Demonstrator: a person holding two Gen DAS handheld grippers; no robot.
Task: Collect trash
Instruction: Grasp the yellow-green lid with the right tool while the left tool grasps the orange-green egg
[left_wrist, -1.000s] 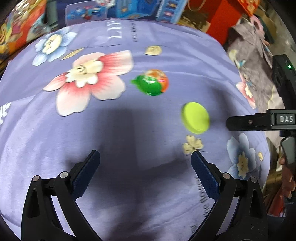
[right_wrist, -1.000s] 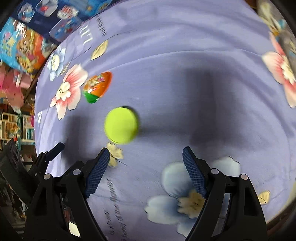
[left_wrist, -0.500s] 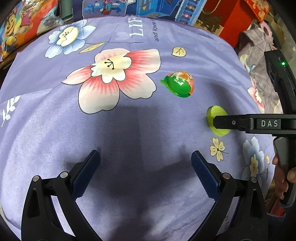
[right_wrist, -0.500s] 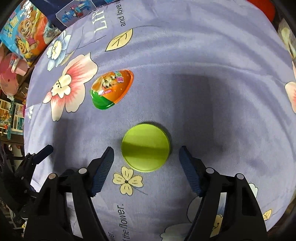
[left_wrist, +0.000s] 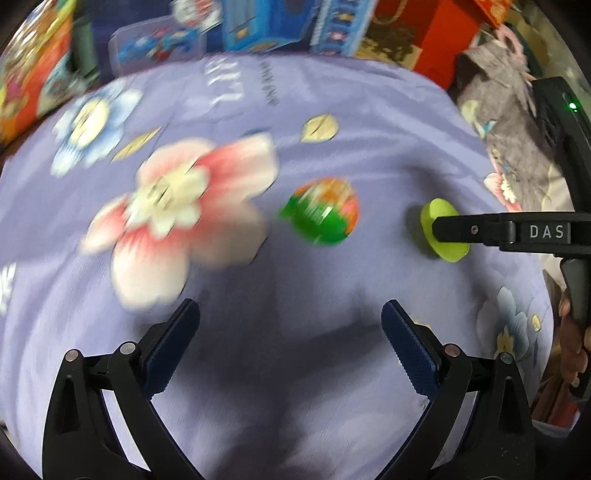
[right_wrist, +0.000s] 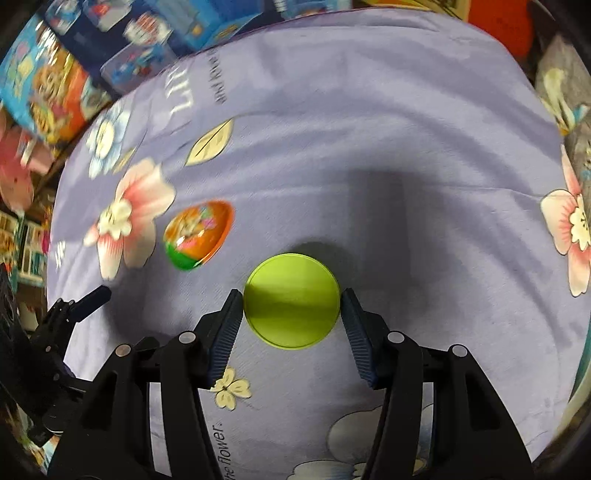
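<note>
We close on the green lid, out on the flowered cloth.

Our right gripper points steeply down with the lime-green lid lying flat between its pads; the jaws are closing and look right at the rim on both sides, though we cannot tell that they press yet. Our left gripper hangs spread wide over bare purple cloth, nothing between its jaws. The orange-and-green capsule lies nearby, toward the cloth's far left corner. To grip well, we judge we should keep the pads level across the lid's widest line, squeeze evenly, then lift straight up so the thin rim does not slip or snag the cloth.
</note>
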